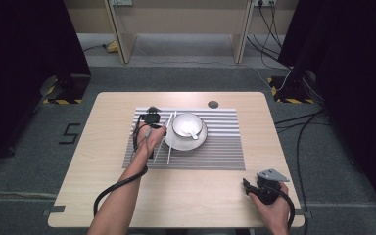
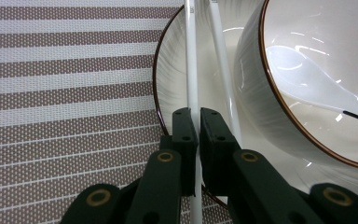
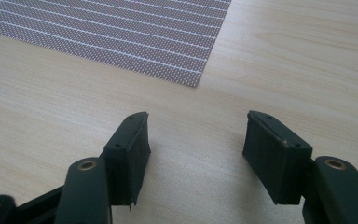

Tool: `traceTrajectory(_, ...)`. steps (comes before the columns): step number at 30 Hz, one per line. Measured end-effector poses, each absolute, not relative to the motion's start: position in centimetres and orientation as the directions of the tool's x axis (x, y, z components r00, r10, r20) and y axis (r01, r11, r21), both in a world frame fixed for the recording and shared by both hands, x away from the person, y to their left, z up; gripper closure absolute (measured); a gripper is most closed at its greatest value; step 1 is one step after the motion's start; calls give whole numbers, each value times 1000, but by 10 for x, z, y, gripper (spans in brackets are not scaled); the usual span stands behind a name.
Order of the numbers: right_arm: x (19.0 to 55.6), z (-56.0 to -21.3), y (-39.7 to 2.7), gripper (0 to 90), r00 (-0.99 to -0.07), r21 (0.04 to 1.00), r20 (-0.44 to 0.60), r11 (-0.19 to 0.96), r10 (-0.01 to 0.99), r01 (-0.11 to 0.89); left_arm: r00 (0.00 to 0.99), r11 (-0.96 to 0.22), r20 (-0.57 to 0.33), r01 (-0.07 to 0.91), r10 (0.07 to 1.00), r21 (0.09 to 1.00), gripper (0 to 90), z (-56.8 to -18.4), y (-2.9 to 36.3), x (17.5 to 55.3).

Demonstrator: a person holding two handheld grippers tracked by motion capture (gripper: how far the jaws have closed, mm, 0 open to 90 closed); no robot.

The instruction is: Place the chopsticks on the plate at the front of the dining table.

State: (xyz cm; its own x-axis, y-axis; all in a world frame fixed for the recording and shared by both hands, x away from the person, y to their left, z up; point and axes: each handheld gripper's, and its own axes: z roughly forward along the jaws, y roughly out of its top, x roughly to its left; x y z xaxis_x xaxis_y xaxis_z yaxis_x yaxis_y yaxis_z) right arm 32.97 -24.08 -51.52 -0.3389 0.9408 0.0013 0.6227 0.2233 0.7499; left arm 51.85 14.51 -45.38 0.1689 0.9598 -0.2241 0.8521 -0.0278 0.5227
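In the high view, the left gripper (image 1: 152, 119) was seen at the left of the bowl (image 1: 187, 124) on the striped placemat (image 1: 225, 147), the right gripper (image 1: 263, 188) resting apart on the table (image 1: 103, 196). In the left gripper view, one white chopstick (image 2: 192, 70) was clamped between the jaws, its mate (image 2: 223, 70) just right on the saucer (image 2: 168, 70); placing appeared unfinished, release remaining. In the right gripper view, the jaws were spread and empty.

I see the pale wood-grain table (image 1: 186, 196) w/ a small round dark grommet (image 1: 213, 104) near its far edge, just beyond the brown-and-white striped woven placemat (image 1: 215, 147). On the grey carpet floor (image 1: 24, 161), left of the table, a black "5" marking (image 1: 69, 133). Yellow-black hazard-striped bases (image 1: 61, 101) sit at both sides by the black curtains (image 1: 24, 44). Black cables (image 1: 298, 122) trail over the floor at right. A light wooden desk frame (image 1: 181, 29) stands in the bkgd.
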Motion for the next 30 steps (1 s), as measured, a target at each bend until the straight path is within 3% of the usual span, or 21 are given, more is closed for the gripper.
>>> traceTrajectory(30, 329, -515, -241, 406, -339, 749, 2, 223, 941, 624, 177, -26, -231, 843, 957, 537, 836, -462, 136, 520)
